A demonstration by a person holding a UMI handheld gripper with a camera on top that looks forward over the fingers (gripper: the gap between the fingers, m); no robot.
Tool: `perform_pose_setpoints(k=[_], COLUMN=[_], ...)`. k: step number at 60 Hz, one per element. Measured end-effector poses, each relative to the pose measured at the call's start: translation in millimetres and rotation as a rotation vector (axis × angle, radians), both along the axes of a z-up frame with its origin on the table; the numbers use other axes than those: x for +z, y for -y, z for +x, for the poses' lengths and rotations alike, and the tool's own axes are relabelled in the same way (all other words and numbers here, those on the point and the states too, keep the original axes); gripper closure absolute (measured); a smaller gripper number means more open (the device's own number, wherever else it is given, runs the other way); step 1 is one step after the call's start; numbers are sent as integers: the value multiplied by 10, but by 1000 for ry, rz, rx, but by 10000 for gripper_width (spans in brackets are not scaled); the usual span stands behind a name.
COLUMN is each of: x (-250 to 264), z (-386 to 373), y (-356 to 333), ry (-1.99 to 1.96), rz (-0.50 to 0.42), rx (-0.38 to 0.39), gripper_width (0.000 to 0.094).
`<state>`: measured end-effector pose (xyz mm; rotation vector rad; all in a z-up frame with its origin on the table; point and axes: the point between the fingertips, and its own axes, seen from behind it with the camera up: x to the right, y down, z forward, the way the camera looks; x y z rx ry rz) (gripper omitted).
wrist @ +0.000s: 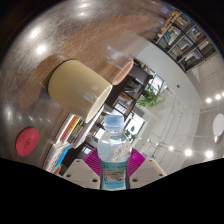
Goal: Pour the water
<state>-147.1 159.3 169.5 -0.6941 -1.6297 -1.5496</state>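
My gripper [113,166] is shut on a clear plastic water bottle [113,150] with a blue-and-white label; both magenta pads [92,161] press its sides. The bottle's neck points ahead toward a cream-coloured cup [80,86] that stands on a wooden table [50,40] beyond the fingers. The whole view is rolled, so the table fills the upper left. I cannot see whether the bottle has a cap on.
A pink round lid or coaster [28,140] lies on the table near the left finger. Coloured books or boxes [66,130] lie at the table's edge. A chair [125,75], a plant [150,98] and shelves [185,40] stand beyond.
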Motion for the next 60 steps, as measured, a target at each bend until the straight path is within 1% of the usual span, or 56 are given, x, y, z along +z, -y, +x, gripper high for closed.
perform_pose_setpoints(k=[5,10,20,23,27,30,35,42,43,46,51,52,54,56,60], x=[-99,-167,-157,-90,83,248,548,829,833,952,883,705,728,663,545], z=[-148,-189,-205,-206,-116,-82,40,329,348,531,690,569,783,836,925], y=[15,12,44,51,21,79,63,124,162,190,237,127,199,221,284], ry=[125,193,155,117,6,-140,-400,-848,-912,-1121,-1471,-1538,-1653,-1747,-1893], rz=[21,35,29,36,47,39,54,1,14,-23,-109,-110,-154,-187,-214], rx=[34,41,42,45,24,17,8,-20,-29,-45,-63,-68,-68,-73,-69], gripper_width=[651,649,652,651,652,650,649,648,648,650,644,640,641,638,641])
